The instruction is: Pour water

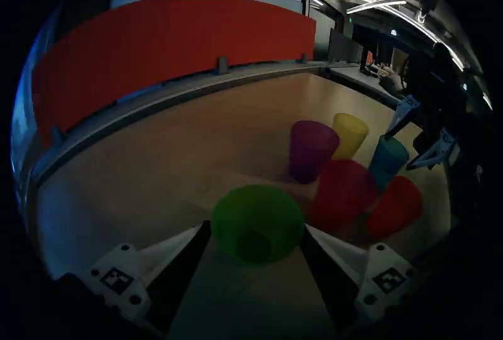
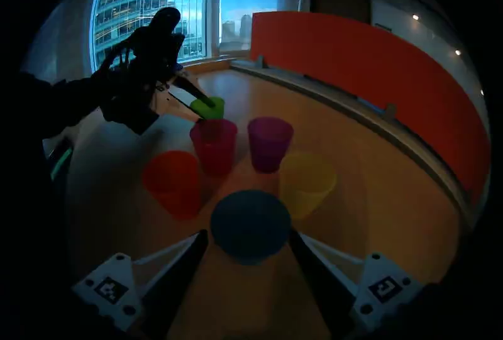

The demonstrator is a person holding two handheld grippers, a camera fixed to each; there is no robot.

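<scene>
Holding the green cup (image 1: 258,217) across its wall, the left claw (image 1: 256,230) is closed to the cup's width with both fingers pressed against it; the right claw (image 2: 246,234) grips the blue cup (image 2: 250,222) the same way. Taking the crimson cup (image 2: 214,142) as the marker: in the right gripper view the green cup hangs just behind it, close to its rim, and in the left gripper view the blue cup is just beside it. The purple cup (image 2: 269,142) stands just beside the crimson cup, the red cup (image 2: 173,180) just beside it on the other flank, and the yellow cup (image 2: 305,183) near it, past the purple one. All six look like the same tumbler: smooth, thin-walled, slightly see-through plastic, round, tapering from a wide mouth to a narrower base. The worktop (image 2: 390,214) under the crimson cup is smooth and wood-toned. I judge such cups to be light and a little springy, so a hard squeeze would bow the wall, and the glossy taper could slip down through the fingers. The safest hold is across the upper wall, below the rim, with even pressure from both sides. Whether any cup holds water I cannot tell; a filled one would be heavier and should be tipped slowly.
</scene>
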